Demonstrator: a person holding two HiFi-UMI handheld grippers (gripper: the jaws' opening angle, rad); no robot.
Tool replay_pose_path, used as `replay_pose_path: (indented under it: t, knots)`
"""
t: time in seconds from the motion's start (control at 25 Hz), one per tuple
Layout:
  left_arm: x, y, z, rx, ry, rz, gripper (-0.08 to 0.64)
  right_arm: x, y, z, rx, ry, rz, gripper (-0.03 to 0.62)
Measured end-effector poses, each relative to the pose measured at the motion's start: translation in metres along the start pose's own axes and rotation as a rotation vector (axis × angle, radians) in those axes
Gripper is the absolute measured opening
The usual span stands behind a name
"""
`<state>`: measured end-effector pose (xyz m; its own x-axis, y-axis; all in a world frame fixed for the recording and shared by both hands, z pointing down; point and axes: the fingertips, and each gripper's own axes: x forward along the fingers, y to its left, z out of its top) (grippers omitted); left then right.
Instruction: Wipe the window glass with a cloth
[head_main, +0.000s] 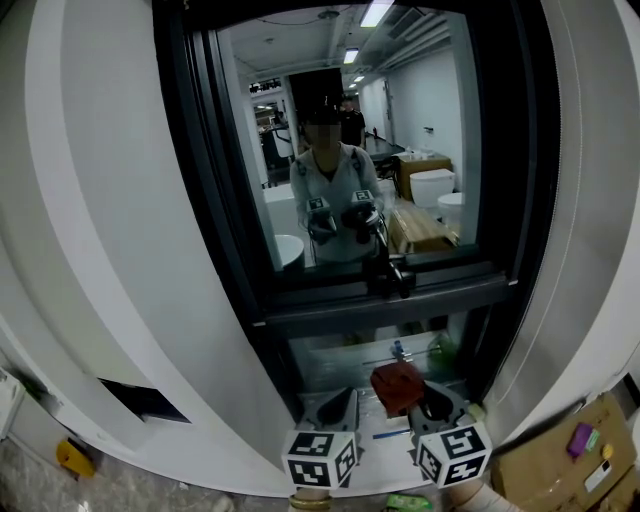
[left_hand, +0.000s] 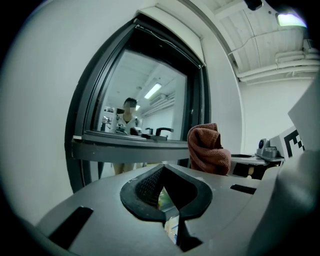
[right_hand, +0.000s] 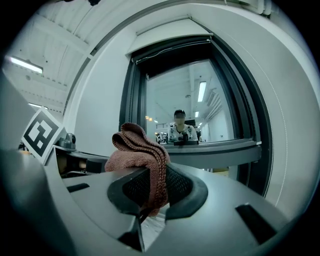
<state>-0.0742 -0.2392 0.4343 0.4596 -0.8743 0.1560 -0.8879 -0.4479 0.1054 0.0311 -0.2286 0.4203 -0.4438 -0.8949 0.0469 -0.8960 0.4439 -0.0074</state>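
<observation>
Two grippers faced the window glass (head_main: 300, 120), which stood beyond their fingertips. The right gripper (right_hand: 155, 187) pinched a reddish-brown cloth (right_hand: 136, 147) between its fingers, the folds bunched above the pads and apart from the pane. The left gripper (left_hand: 163, 175), beside the cloth, had its fingers closed together on nothing.

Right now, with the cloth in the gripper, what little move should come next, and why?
Probably raise the right gripper forward and up until the reddish-brown cloth touches the window glass. Its jaws are shut on the cloth, yet the cloth is held low, short of the pane.
</observation>
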Motion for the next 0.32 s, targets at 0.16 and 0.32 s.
replay_pose_path:
  t: [0.16, 0.32]
  knots:
    - [0.0001, 0.0018, -0.0012, -0.004, 0.003, 0.002, 0.005, 0.0011, -0.0001, -0.0019, 0.003, 0.004, 0.000, 0.057]
    - [0.0014, 0.0025, -0.0030, -0.006, 0.005, 0.004, 0.005, 0.0022, -0.0001, -0.0031, 0.002, 0.003, 0.004, 0.057]
